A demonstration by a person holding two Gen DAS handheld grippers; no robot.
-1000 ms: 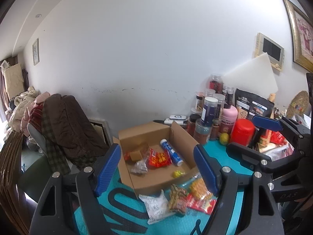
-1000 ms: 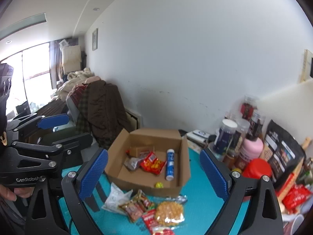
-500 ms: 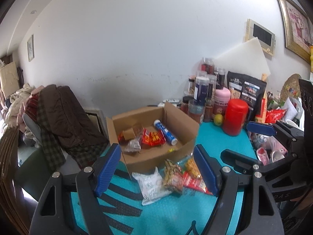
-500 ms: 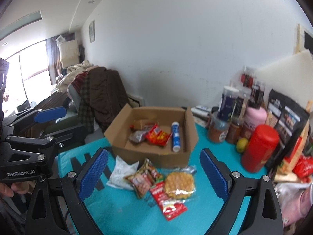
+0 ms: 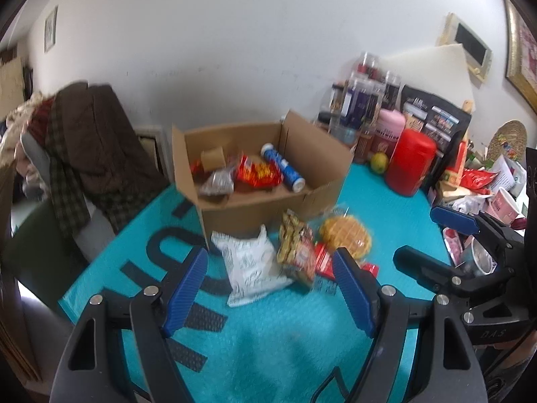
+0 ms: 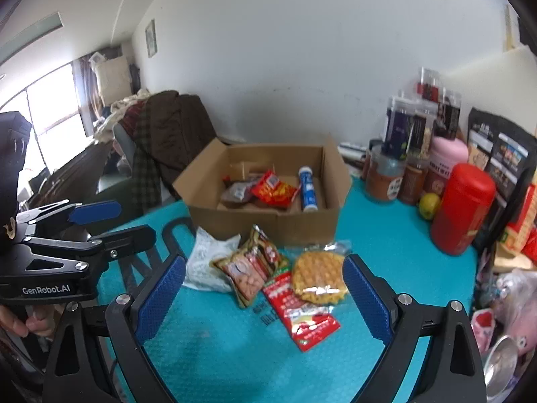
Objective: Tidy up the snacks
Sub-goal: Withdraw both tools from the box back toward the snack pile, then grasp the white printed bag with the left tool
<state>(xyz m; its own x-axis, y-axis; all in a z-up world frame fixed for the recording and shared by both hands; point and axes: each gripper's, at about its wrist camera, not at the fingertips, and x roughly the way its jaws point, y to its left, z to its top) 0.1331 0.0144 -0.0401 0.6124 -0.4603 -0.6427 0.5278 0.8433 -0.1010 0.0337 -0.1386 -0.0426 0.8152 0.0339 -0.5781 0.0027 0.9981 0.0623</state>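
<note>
A: We are looking at a teal mat [image 6: 235, 362] with an open cardboard box [image 6: 302, 225] at its far side. Inside the box we are seeing a blue tube [image 6: 307, 189], a red packet [image 6: 275, 191], a silvery wrapper [image 6: 236, 193] and a small brown carton [image 5: 212, 158], so we are judging the sorting as partly done.

B: What are we still leaving outside?

A: Four snacks are lying just in front of the box: a white bag [image 6: 206, 262] on the left, a nut packet [image 6: 253, 265], a red sachet [image 6: 302, 315] nearest us, and a round waffle [image 6: 319, 278] on the right.

B: And our tools?

A: We are holding the left gripper [image 5: 268, 297] and the right gripper [image 6: 265, 299] with jaws spread wide, gripping nothing, above the loose snacks.
</note>
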